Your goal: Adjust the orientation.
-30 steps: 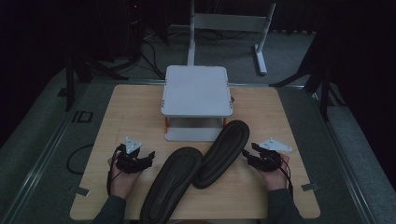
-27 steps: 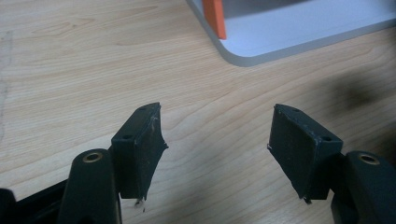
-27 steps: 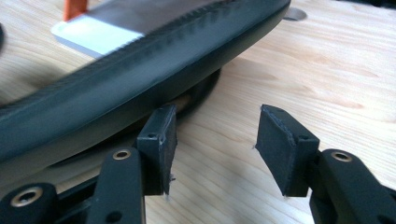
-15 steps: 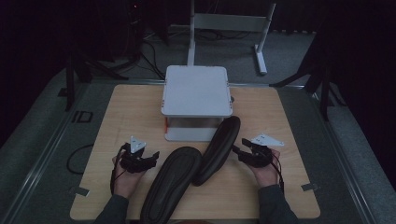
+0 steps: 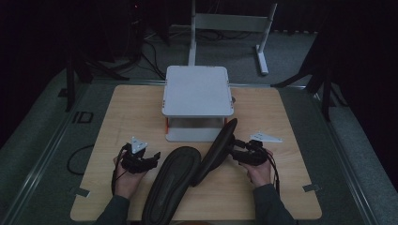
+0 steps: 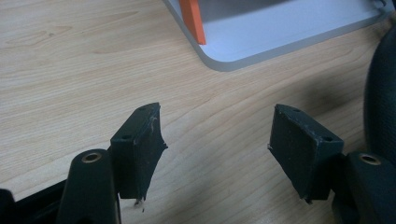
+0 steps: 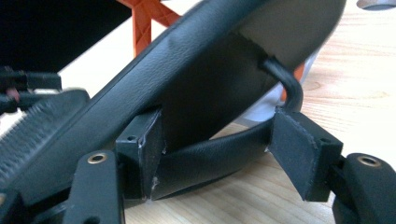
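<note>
Here, two black flip-flops lie on the wooden worktop (image 5: pixel 117 117). The right flip-flop (image 5: pixel 217 151) is tipped up on its edge, leaning toward the white two-tier stand (image 5: pixel 197 91) just behind it; its smooth leather-like sole and black strap show in the right gripper view. The left flip-flop (image 5: pixel 170 180) lies flat beside it, ribbed sole up, the two touching near the middle. The stand, with orange posts, sits close behind both.

The right gripper (image 7: pixel 215 140) has its jaws on either side of the tilted flip-flop's strap; they have just been opening, and the pads look slack around it. The left gripper (image 6: pixel 217 140) rests left of the flat flip-flop, jaws partly apart over bare wood, holding nothing.
</note>
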The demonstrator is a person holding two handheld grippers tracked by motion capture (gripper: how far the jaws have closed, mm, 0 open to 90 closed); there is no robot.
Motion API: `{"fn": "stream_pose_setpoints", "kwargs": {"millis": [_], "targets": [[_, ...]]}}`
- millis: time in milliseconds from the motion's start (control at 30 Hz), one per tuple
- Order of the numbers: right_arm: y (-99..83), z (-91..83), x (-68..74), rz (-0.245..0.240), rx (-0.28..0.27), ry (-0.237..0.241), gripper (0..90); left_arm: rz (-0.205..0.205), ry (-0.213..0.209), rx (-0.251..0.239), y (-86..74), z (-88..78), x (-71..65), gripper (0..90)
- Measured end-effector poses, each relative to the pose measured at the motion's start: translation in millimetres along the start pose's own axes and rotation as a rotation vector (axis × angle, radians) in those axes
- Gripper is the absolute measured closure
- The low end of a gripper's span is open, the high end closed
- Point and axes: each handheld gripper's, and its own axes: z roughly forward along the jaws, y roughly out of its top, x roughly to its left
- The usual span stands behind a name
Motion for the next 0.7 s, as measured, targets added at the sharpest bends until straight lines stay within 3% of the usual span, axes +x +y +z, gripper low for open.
{"fn": "stream_pose_setpoints", "kwargs": {"millis": [133,167,233,267,333,400,533,700], "targets": [[-0.7,1.8,1.2,0.014,0.006,-0.016,30.8,0.002,0.002,-0.001,0.2,-1.0,0.2,34.3],[-2.8,5.3,0.3,0.026,0.024,-0.071,27.5,0.002,0.002,-0.003,0.3,-1.5,0.2,34.3],[-6.7,9.3,-1.6,0.047,0.044,-0.073,27.3,0.001,0.002,-0.004,0.6,-1.7,0.2,34.3],[-8.6,10.1,-5.2,0.097,0.053,-0.05,27.0,0.0,0.002,-0.005,0.6,-1.3,0.2,34.3],[-8.9,10.7,-7.2,0.119,0.067,-0.05,27.2,0.003,0.002,0.001,0.4,-0.3,0.0,34.3],[-8.6,9.2,-4.0,0.103,0.057,-0.053,32.0,0.005,0.0,0.001,0.3,0.1,-1.2,34.3],[-5.7,4.3,2.1,0.068,0.034,-0.055,32.3,0.004,-0.002,-0.002,1.0,-0.5,-1.6,34.3],[7.0,-7.8,23.5,-0.027,0.018,-0.019,30.9,0.007,-0.003,0.0,1.0,0.3,-2.8,34.3]]}}
